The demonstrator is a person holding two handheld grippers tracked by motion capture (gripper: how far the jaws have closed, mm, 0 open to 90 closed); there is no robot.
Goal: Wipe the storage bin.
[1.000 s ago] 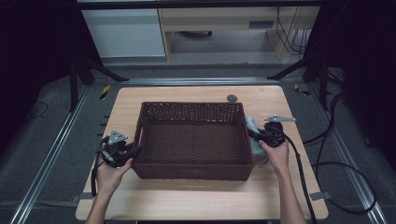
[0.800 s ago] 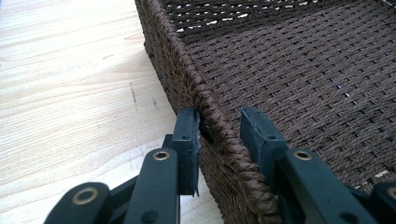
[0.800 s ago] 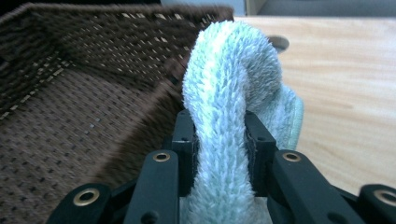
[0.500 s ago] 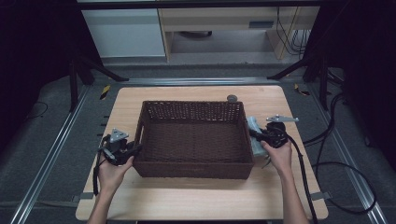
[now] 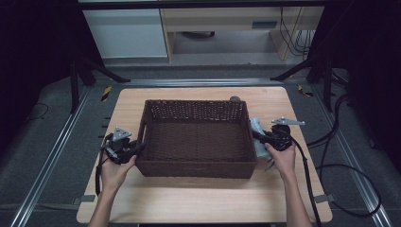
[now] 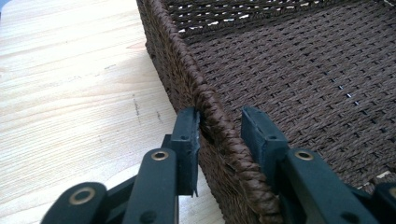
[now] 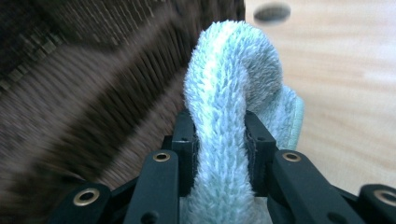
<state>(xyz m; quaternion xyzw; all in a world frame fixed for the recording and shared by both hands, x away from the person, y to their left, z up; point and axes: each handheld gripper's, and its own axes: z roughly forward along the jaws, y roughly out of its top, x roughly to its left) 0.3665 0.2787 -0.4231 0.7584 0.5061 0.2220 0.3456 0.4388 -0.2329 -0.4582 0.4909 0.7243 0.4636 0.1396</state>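
1. High view is showing the left gripper (image 5: 134, 150) sitting at the near left corner of the brown wicker basket (image 5: 196, 137), on the wooden table (image 5: 198, 198).
2. Left gripper view is showing its jaws straddling the basket's rim (image 6: 219, 126); they have just been opening, one pad touching the outer wall, the other standing off inside.
3. Right gripper view is showing the right gripper (image 7: 219, 135) clamping a pale blue fluffy towel (image 7: 233, 74), with the basket wall lying just beside it.
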